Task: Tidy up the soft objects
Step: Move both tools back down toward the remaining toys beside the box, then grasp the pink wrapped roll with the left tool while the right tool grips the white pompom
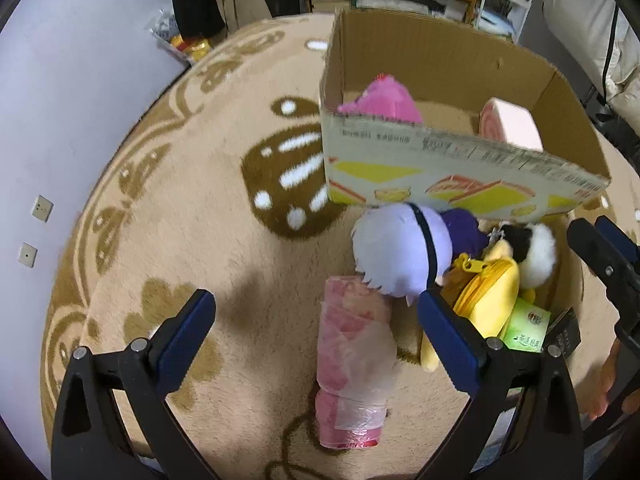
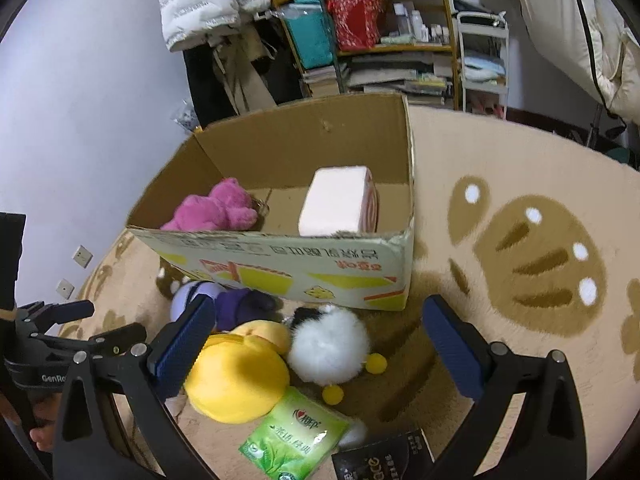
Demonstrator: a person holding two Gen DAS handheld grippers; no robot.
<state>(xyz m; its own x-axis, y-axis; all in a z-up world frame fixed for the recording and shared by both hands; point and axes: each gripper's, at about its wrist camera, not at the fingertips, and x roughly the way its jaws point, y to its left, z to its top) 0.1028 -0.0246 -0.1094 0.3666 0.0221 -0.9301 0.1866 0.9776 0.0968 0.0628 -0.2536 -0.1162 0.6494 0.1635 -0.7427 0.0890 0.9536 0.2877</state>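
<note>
An open cardboard box (image 1: 440,164) (image 2: 320,268) stands on the rug and holds a pink plush (image 1: 380,100) (image 2: 216,208) and a pink-and-white roll cushion (image 1: 512,122) (image 2: 340,200). In front of the box lie a lavender-headed doll (image 1: 400,252) (image 2: 192,294), a yellow plush pouch (image 1: 490,296) (image 2: 240,376), a white and black fluffy toy (image 1: 536,252) (image 2: 328,348) and a pink wrapped roll (image 1: 352,360). My left gripper (image 1: 316,320) is open above the pink roll. My right gripper (image 2: 316,324) is open above the fluffy toy and also shows in the left wrist view (image 1: 600,248).
A green tissue pack (image 2: 296,436) (image 1: 524,328) and a black packet (image 2: 384,460) lie near the toys. The beige patterned rug (image 1: 224,240) (image 2: 520,200) covers the floor. A cluttered shelf (image 2: 376,28), hanging coats and a white wall stand behind the box.
</note>
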